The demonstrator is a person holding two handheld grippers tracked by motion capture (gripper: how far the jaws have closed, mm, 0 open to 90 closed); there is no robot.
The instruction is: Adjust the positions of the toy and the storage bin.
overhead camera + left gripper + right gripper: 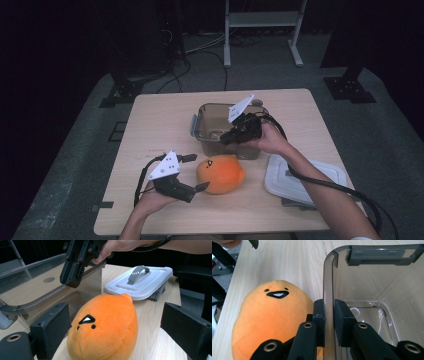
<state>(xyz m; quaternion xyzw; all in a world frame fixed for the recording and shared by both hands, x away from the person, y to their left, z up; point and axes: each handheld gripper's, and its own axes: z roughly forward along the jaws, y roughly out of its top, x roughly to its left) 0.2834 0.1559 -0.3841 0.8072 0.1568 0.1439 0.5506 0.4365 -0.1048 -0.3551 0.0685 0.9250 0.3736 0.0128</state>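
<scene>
An orange plush toy (220, 174) with a small face lies on the wooden table (160, 115), just in front of a clear plastic container (210, 117). My left gripper (196, 172) is open, one jaw on each side of the plush's left end; in the left gripper view the plush (105, 327) sits between the spread jaws of my left gripper (117, 332), with a gap on the right side. My right gripper (227, 137) is shut on the container's near wall. The right gripper view has my right gripper (329, 320) pinching that wall (328, 277), with the plush (269, 320) just outside it.
A white lid (305, 177) with a grey handle lies at the table's right front edge, beside the plush and under the right forearm; it is also in the left gripper view (140, 282). Cables and stand feet (350, 87) lie on the dark floor beyond the table.
</scene>
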